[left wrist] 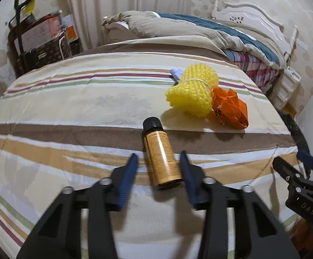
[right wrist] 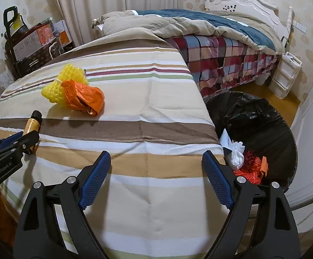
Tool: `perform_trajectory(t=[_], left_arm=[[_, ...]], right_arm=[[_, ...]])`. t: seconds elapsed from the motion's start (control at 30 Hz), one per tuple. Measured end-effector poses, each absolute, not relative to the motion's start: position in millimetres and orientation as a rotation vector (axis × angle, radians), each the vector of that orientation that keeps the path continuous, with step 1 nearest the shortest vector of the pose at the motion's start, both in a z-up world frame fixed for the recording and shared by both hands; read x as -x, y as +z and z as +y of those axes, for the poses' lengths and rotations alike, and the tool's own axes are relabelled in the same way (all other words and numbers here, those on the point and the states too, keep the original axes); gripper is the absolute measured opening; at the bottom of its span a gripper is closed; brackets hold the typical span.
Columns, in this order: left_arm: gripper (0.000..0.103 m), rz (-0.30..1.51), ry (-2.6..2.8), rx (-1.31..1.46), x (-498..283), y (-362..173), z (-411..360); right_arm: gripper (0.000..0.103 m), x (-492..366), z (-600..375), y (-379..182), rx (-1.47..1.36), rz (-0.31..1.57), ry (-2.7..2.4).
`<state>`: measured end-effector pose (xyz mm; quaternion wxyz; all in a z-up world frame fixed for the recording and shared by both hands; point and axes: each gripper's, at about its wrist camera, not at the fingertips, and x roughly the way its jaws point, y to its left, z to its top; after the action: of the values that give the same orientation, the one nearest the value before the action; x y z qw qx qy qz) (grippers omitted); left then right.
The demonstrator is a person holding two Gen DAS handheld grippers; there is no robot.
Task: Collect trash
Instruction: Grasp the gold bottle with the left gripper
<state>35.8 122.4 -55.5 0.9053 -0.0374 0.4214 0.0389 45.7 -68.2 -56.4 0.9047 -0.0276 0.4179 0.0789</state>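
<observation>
Left tool (left wrist: 158, 158) straddles a small amber-gold labelled bottle with black screw cap (left wrist: 162, 157), lower centre of the left wrist view. Bottle lies on its side on the striped cloth-covered surface (left wrist: 70, 112), cap pointing away from the camera. Right pad sits against the bottle's side; left pad stands just off it, a sliver of cloth showing between. Tool narrowed but not pinching; the frame is blurred here.

Right tool (right wrist: 156, 161) spread wide, nothing between its 2 blue pads, over bare striped cloth at lower centre of the right wrist view.

Beyond the bottle, centre right in the left view: yellow bubble-wrap bundle (left wrist: 191, 91) touching a crumpled orange paper bag (left wrist: 230, 108).

Black-lined trash bin (right wrist: 253, 116) right of the surface edge, holding white and red-orange scraps (right wrist: 246, 164).
</observation>
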Motion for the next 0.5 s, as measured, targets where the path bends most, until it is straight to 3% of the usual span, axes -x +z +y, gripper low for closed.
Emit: perform_trajectory(t=[0.07,0.5], left_arm=[[0.028,0.869,0.073,0.063,-36,-56,122],[0.027,0.868,0.087,0.080,-37,-54,140]], right_arm=[[0.084,-45,-66,-56,0.061,0.862,0.167],[0.084,-53,-41,-57,0.084,0.880,0.225]])
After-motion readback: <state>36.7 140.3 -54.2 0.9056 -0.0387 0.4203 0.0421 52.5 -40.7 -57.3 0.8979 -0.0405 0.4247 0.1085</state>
